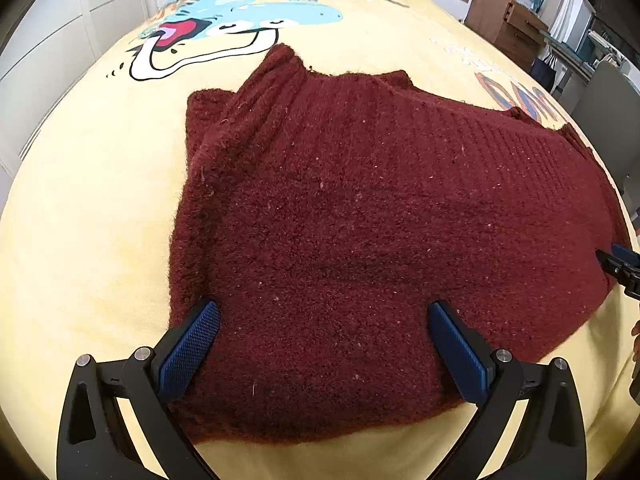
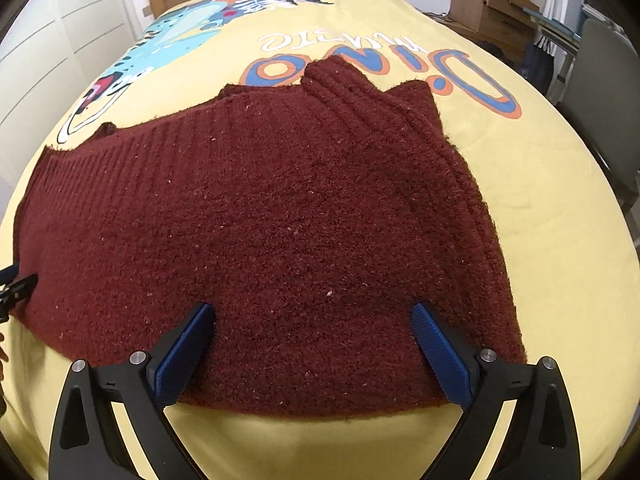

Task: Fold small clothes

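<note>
I see a dark red knitted sweater (image 1: pixel 360 220) lying flat on the bed (image 1: pixel 100 240), on a yellow cover with a cartoon print (image 1: pixel 224 24). My left gripper (image 1: pixel 324 340) has its fingers wide apart over the near left part of the sweater, and holds nothing. My right gripper (image 2: pixel 312 344) also has its fingers spread wide, over the near right part of the same sweater (image 2: pixel 280 220), with nothing between them. The ribbed hem runs along the far side. Each gripper shows at the edge of the other view. A wooden drawer cabinet (image 1: pixel 508 28) stands beside the bed.
</note>
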Available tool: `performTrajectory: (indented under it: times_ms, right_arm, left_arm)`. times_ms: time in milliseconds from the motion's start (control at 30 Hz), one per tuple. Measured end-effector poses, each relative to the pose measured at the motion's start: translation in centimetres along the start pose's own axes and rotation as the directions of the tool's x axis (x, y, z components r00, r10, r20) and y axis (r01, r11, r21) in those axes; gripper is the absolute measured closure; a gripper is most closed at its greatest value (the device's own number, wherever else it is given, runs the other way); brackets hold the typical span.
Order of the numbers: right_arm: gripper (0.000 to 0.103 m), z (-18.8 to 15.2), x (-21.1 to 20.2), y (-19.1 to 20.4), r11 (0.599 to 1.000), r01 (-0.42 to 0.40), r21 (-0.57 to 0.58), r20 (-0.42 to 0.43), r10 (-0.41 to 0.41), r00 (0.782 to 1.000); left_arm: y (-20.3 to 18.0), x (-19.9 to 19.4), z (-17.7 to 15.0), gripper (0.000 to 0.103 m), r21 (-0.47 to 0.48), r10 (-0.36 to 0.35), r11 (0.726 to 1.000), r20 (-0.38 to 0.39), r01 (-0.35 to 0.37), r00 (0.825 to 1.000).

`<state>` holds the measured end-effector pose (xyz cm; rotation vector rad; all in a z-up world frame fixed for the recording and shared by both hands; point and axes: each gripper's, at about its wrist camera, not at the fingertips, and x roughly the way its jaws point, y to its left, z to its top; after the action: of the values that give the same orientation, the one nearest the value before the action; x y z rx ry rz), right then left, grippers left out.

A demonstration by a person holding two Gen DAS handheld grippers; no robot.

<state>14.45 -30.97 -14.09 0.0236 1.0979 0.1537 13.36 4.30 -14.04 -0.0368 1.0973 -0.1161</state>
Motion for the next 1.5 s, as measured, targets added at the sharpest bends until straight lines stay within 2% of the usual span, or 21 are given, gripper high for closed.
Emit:
performTrajectory:
  times_ms: [133,200,267,367,467,633,733,933,1000,1067,1100,1133,1167,1200,1300,1500]
  right_arm:
    - [0.002,0.7,-2.0,0.8,0.999,0.026,-0.022,-0.010,-0.026,1.000]
    - [0.001,0.6,-3.1,1.3,0.998,0.054,-0.044,0.005,-0.054,0.999]
    - [0.001,0.2,-4.3,1.7,0.996,0.065,-0.060,0.021,-0.064,0.998]
    - [0.001,-0.6,-5.5,1.8,0.998,0.041,-0.051,0.015,-0.041,0.999]
    - [0.001,-1.9,-6.1,1.7,0.999,0.033,-0.043,0.003,-0.033,0.999]
    - [0.001,-4.1,-6.1,1.2,0.999,0.029,-0.018,-0.032,-0.030,0.999]
    - [0.001,-5.0,-5.8,0.7,0.999,0.037,-0.010,-0.058,-0.037,0.998]
    - [0.001,-5.4,-5.5,-0.8,0.998,0.054,0.015,-0.071,-0.053,0.996]
    - [0.001,-5.2,-5.5,-1.3,0.998,0.058,0.021,-0.070,-0.056,0.996]
    - [0.001,-5.1,-5.5,-1.6,0.998,0.060,0.026,-0.069,-0.058,0.996]
    - [0.001,-5.1,-5.5,-1.9,0.998,0.060,0.030,-0.069,-0.057,0.996]
    - [0.001,-5.1,-5.5,-2.0,0.998,0.060,0.034,-0.069,-0.058,0.996]
    - [0.001,-5.1,-5.5,-2.2,0.997,0.060,0.039,-0.069,-0.057,0.996]
    - [0.001,-5.1,-5.5,-2.4,0.997,0.058,0.044,-0.068,-0.055,0.996]
    - [0.001,-4.9,-5.8,-2.8,0.997,0.060,0.053,-0.068,-0.056,0.996]
    - [0.001,-3.9,-7.0,-4.0,0.995,0.065,0.069,-0.040,-0.063,0.997]
  left_arm:
    - [0.3,-1.7,1.2,0.001,-0.026,-0.025,0.999,-0.060,0.023,0.998]
    - [1.1,-3.3,1.9,0.001,-0.055,-0.053,0.997,-0.041,0.051,0.998]
    - [2.2,-4.7,2.4,0.001,-0.075,-0.042,0.996,-0.018,0.040,0.999]
    - [4.2,-5.5,2.9,0.001,-0.099,-0.035,0.994,-0.013,0.034,0.999]
    - [5.9,-4.5,2.7,0.001,-0.150,-0.036,0.988,-0.056,0.028,0.998]
    - [7.5,-1.3,1.7,0.001,-0.262,-0.144,0.959,-0.122,0.108,0.982]
    - [7.6,0.8,1.2,0.001,-0.293,-0.186,0.946,-0.150,0.136,0.971]
    - [7.2,1.4,0.7,0.001,-0.315,-0.229,0.932,-0.122,0.181,0.966]
    - [6.6,1.7,0.8,0.007,-0.295,-0.239,0.936,-0.136,0.192,0.961]
    - [6.0,1.5,0.9,0.033,-0.278,-0.253,0.938,-0.144,0.206,0.957]
    - [5.8,1.3,1.0,0.039,-0.277,-0.269,0.935,-0.146,0.222,0.952]
    - [5.7,1.3,1.2,0.058,-0.282,-0.293,0.928,-0.149,0.244,0.944]
    - [5.6,1.2,1.2,0.069,-0.307,-0.345,0.907,-0.152,0.287,0.926]
    - [5.5,1.2,1.3,0.070,-0.318,-0.358,0.901,-0.155,0.296,0.921]
    - [4.5,-0.2,1.9,0.072,-0.263,-0.321,0.926,-0.162,0.272,0.933]
    - [1.5,-5.1,4.3,0.073,-0.193,-0.339,0.930,-0.117,0.313,0.934]
